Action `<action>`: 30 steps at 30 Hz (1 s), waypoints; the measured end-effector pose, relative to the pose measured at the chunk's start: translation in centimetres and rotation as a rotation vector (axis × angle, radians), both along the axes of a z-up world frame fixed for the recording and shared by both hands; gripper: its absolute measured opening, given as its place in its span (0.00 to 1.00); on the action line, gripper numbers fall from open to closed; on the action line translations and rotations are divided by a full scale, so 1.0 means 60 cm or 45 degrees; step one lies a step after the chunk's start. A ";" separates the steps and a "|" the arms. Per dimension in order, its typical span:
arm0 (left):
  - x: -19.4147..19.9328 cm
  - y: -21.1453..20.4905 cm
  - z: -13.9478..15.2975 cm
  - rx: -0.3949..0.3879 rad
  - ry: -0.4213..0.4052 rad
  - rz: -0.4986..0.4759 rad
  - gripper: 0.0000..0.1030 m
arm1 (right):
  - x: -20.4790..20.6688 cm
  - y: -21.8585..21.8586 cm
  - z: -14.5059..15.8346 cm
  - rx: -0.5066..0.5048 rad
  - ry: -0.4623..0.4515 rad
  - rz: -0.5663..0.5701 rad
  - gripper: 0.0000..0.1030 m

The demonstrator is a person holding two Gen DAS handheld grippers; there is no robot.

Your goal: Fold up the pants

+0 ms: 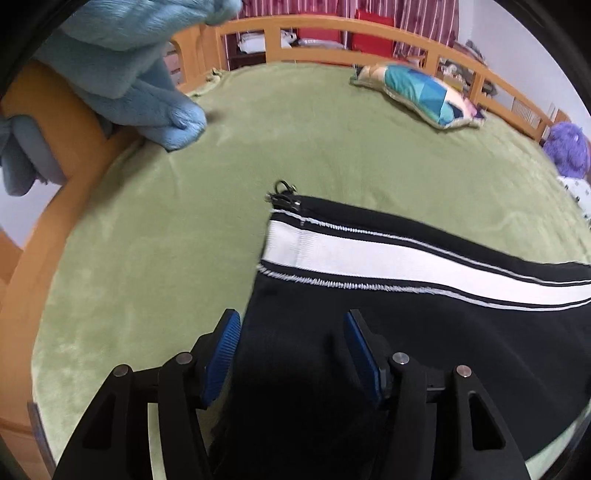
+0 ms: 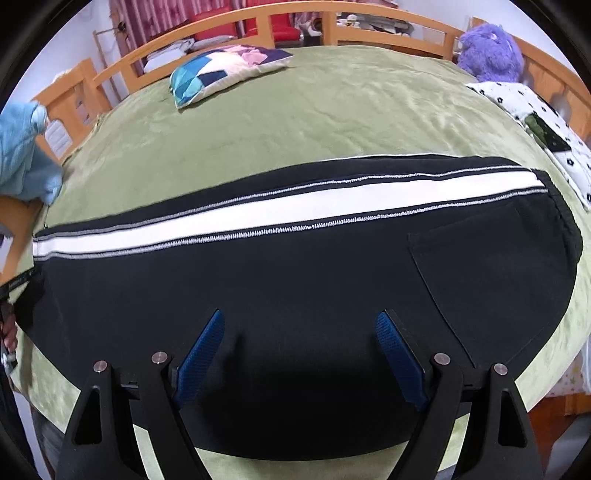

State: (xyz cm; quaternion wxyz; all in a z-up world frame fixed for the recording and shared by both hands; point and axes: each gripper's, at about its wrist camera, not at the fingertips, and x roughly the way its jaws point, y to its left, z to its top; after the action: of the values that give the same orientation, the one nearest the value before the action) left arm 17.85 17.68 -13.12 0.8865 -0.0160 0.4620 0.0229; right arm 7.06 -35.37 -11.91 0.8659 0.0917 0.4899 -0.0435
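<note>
Black pants (image 2: 295, 295) with a broad white side stripe (image 2: 295, 210) lie flat across the green bedcover (image 2: 332, 118). The waistband and a back pocket (image 2: 491, 277) are at the right in the right wrist view. The left wrist view shows the pants (image 1: 424, 332) at their leg end, where a small zipper (image 1: 284, 194) sits at the cuff corner. My left gripper (image 1: 291, 332) hovers over that end, open, with the blue pads clear of the cloth. My right gripper (image 2: 301, 328) stands wide open above the middle of the pants, holding nothing.
A wooden rail (image 2: 388, 14) runs around the bed. A patchwork pillow (image 2: 225, 70) lies at the far side. A purple plush toy (image 2: 491, 51) and a white patterned cloth (image 2: 546, 129) are at the right, and a light blue plush fabric (image 1: 140, 74) hangs over the left rail.
</note>
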 end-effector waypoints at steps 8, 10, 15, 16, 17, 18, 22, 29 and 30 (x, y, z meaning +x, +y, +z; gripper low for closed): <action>-0.134 0.041 0.004 -0.330 -0.024 -0.026 0.69 | -0.008 0.020 0.016 0.031 -0.074 0.015 0.82; -0.163 0.045 -0.006 -0.327 -0.034 0.000 0.69 | -0.011 0.028 0.014 0.021 -0.078 0.021 0.82; -0.198 0.070 -0.032 -0.472 -0.004 0.079 0.69 | -0.012 0.045 0.009 0.003 -0.056 0.045 0.80; -0.198 0.072 -0.040 -0.489 0.008 0.090 0.69 | -0.013 0.049 0.009 0.012 -0.055 0.050 0.80; -0.194 0.072 -0.049 -0.488 0.023 0.097 0.69 | -0.013 0.051 0.009 0.018 -0.057 0.055 0.80; -0.186 0.073 -0.056 -0.485 0.031 0.109 0.68 | -0.014 0.055 0.009 0.022 -0.058 0.060 0.80; -0.152 0.074 -0.078 -0.498 0.005 0.148 0.67 | -0.013 0.069 0.011 0.011 -0.047 0.068 0.80; -0.084 0.088 -0.103 -0.534 0.006 0.201 0.55 | -0.010 0.068 0.003 -0.009 -0.010 0.038 0.80; -0.077 0.094 -0.105 -0.545 0.017 0.221 0.53 | -0.008 0.065 -0.001 -0.004 0.004 0.024 0.80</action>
State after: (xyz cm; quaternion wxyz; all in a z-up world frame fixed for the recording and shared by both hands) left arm 13.20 23.33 -19.43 0.8545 -0.2433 0.4590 0.0007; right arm 6.59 -31.48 -11.99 0.8657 0.0858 0.4919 -0.0361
